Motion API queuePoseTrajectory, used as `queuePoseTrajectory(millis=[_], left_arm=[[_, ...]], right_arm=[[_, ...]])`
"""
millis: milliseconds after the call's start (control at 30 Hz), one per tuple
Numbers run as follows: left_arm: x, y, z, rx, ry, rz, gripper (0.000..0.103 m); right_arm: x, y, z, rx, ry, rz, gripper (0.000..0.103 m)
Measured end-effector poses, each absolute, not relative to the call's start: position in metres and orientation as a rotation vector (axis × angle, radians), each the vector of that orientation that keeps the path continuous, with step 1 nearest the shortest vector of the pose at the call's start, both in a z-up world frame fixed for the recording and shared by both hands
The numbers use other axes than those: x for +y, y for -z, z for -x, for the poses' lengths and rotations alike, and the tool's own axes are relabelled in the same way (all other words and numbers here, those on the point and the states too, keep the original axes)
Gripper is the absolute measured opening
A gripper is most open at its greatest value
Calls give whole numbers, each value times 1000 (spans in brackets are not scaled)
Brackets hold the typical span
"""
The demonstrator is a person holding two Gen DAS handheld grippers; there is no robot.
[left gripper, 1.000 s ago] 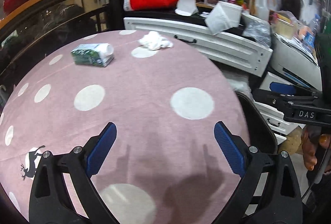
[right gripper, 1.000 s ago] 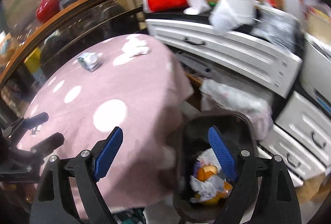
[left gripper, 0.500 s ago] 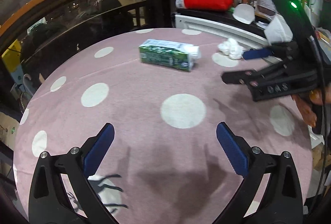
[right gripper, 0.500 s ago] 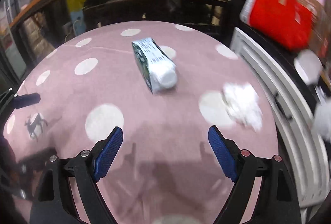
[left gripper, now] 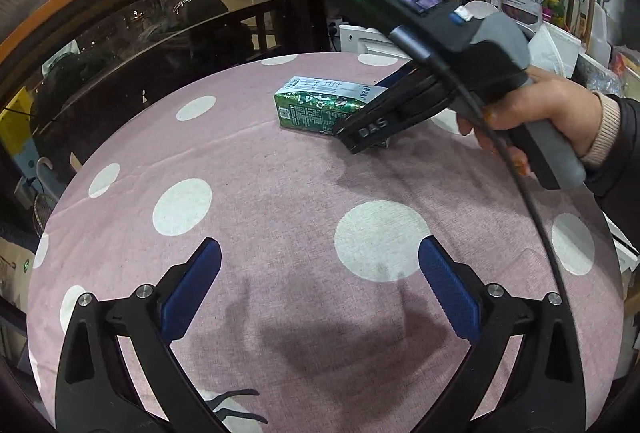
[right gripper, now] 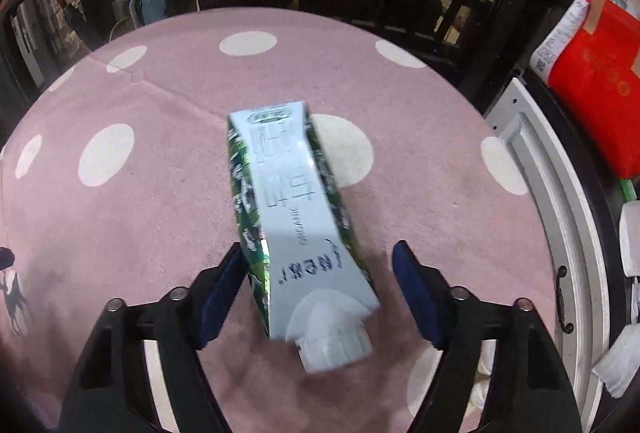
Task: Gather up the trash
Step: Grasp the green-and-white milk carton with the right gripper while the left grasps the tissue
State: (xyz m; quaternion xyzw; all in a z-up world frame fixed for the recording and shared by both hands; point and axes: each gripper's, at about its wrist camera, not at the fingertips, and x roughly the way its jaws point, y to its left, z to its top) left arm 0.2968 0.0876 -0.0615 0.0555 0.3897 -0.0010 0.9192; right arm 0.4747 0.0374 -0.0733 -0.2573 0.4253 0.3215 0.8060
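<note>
A green-and-white drink carton lies on its side on the pink polka-dot tablecloth, its white cap toward me. My right gripper straddles the cap end and its jaws are closing. The left pad is at the carton's edge; the right pad stands apart from it. In the left wrist view, a hand holds that right gripper at the carton. My left gripper hangs open over the bare cloth, well short of the carton.
A white drawer unit runs along the table's right edge with a red bag on it. A white crumpled wad shows behind the right finger. A dark glass rail curves round the far side.
The right gripper swung from above the trash bin across the table to the carton, and its jaws narrowed. The left gripper shifted sideways over the cloth, still open.
</note>
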Motion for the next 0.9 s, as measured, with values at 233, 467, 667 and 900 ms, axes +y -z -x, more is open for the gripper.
queuePoseTrajectory(millis=[233, 467, 667, 900], left_arm=[[88, 63, -300, 808, -2, -104, 97], [81, 62, -313, 821, 27, -47, 97], [43, 63, -347, 821, 82, -69, 97], [-24, 69, -408, 824, 148, -141, 97]], right_arm=[[33, 70, -466, 893, -685, 528, 50], [-25, 39, -448, 862, -661, 341, 50], [-109, 15, -419, 785, -525, 265, 50], [-195, 15, -390, 739, -397, 222, 50]])
